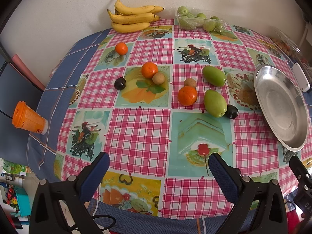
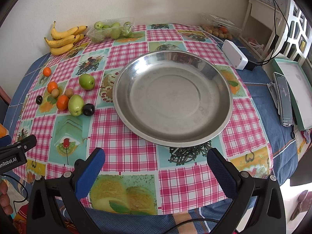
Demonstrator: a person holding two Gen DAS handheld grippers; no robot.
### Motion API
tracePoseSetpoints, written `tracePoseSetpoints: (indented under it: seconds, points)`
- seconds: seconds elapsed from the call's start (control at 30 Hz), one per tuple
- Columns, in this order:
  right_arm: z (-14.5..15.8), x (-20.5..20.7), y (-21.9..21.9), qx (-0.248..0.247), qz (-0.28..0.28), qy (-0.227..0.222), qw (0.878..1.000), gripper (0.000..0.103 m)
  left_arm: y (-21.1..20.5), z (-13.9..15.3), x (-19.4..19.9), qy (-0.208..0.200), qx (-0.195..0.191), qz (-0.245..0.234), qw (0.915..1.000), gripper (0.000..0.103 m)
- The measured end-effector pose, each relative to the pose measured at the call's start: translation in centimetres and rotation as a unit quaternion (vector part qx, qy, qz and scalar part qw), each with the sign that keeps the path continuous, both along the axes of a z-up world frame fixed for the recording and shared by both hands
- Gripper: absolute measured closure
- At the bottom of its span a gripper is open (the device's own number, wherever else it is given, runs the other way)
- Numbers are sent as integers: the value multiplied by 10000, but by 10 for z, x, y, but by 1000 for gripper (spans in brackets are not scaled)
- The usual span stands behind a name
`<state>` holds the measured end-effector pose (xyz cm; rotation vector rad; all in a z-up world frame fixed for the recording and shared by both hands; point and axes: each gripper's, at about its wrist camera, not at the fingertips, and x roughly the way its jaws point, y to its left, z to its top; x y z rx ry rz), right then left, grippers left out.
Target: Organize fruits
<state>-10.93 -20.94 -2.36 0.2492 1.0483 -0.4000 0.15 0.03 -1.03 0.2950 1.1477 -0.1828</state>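
I see the table (image 2: 276, 117), then the empty steel dish (image 2: 172, 97) toward its right edge. Loose fruits (image 1: 187, 95) lie mid-table left of the dish, bananas (image 1: 132, 16) at the far edge. My left gripper (image 1: 159, 165) and right gripper (image 2: 156, 159) hover wide apart, holding nothing.

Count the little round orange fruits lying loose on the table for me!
3. One round orange fruit sits far back near the bananas, one touches a tan ball fruit, one sits beside the green fruits. The far clear box may hold more.
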Motion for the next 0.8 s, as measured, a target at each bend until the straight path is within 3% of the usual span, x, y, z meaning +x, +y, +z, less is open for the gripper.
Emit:
tracePoseSetpoints:
  seconds: [0.37, 0.57, 0.8]
  points:
    - [-4, 3, 3, 31, 88, 57, 9999, 0, 0, 0, 1, 14, 0, 10, 10000, 0]
    - [-13, 16, 17, 271, 565, 291, 9976, 0, 4, -7, 1, 106, 58, 72, 9999, 0]
    - [-25, 35, 45, 711, 1174, 457, 9895, 0, 2, -22, 10, 514, 95, 166, 9985, 0]
